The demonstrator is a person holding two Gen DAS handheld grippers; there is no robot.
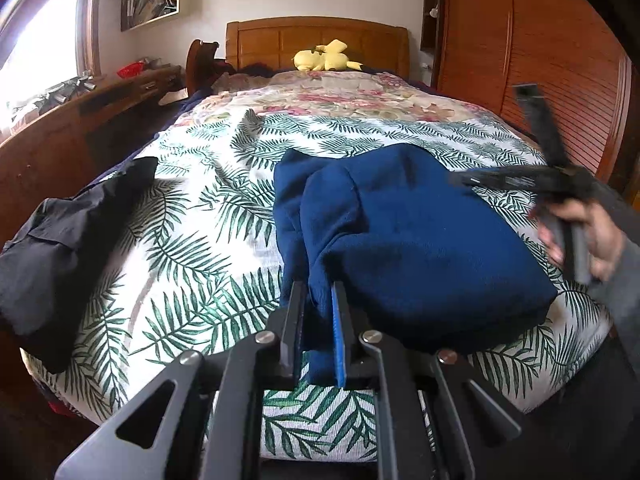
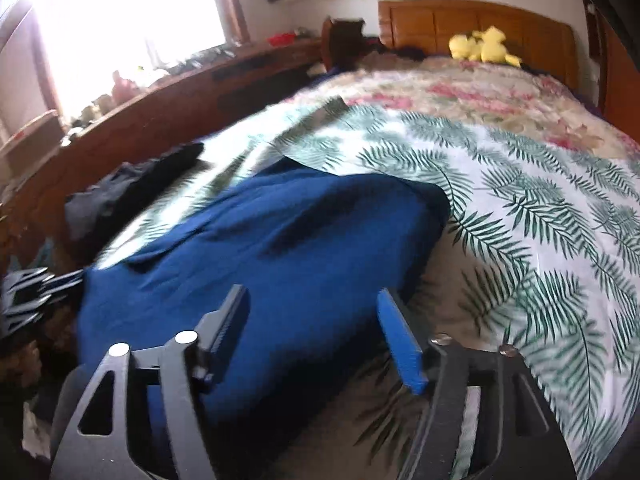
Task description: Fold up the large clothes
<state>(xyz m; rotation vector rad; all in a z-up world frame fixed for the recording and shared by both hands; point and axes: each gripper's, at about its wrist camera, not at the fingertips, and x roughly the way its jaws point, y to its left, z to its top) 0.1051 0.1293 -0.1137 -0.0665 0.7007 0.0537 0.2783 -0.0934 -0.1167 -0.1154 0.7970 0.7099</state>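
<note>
black garment (image 1: 68,236): bunched at bed's left edge
left gripper (image 1: 318,312): fingers pinched on fleece's near-left fold
blue fleece (image 1: 400,240): folded, on palm-print sheet (image 1: 192,264)
right gripper (image 2: 316,316): fingers spread wide, holding nothing, above fleece

The bed (image 1: 224,168) is viewed lengthwise from its foot toward the headboard (image 1: 318,38) by the left wrist camera, close above the blue garment (image 1: 400,240), while the same garment (image 2: 260,248), bed (image 2: 520,200) and headboard (image 2: 480,20) are seen tilted from the right.
</note>
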